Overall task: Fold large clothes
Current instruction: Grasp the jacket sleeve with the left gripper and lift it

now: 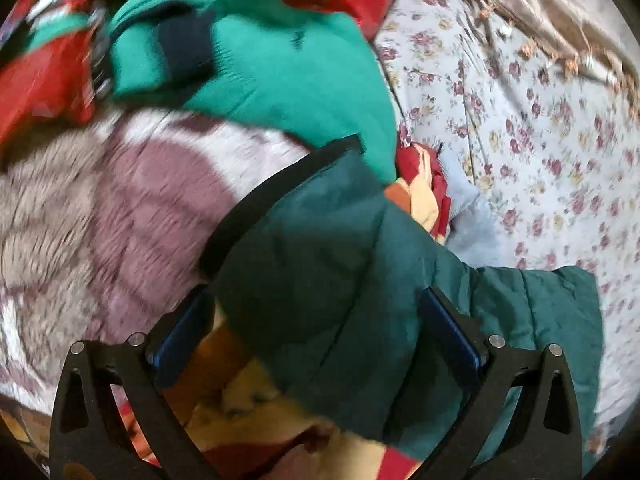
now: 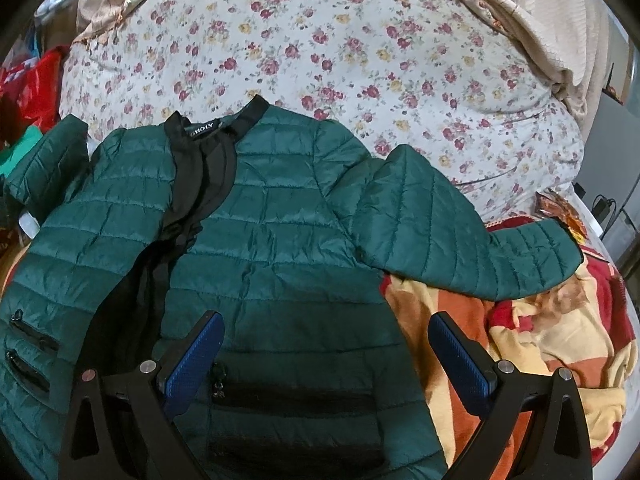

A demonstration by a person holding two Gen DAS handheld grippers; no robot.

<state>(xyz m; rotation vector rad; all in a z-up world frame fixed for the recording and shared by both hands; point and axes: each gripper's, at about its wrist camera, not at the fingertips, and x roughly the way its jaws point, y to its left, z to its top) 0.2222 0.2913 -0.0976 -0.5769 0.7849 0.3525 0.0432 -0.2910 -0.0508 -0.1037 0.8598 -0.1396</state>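
A dark green quilted jacket (image 2: 280, 216) with a black collar and front band lies face up on the bed, front partly open. Its one sleeve (image 2: 460, 224) stretches right over a striped blanket. Its other sleeve (image 2: 44, 156) lies at the left edge. My right gripper (image 2: 324, 344) is open and empty, just above the jacket's lower front by a zip pocket. In the left wrist view, my left gripper (image 1: 316, 320) is open with a fold of the green jacket (image 1: 340, 264) lying between its blue pads, not pinched. The view is blurred.
A floral sheet (image 2: 320, 52) covers the bed. A red, orange and cream blanket (image 2: 540, 340) lies at the right. A bright green sweater (image 1: 256, 64), red cloth (image 1: 40, 80) and a mauve-and-white knit (image 1: 120, 208) are piled left of the jacket. A beige throw (image 2: 560, 40) borders the far side.
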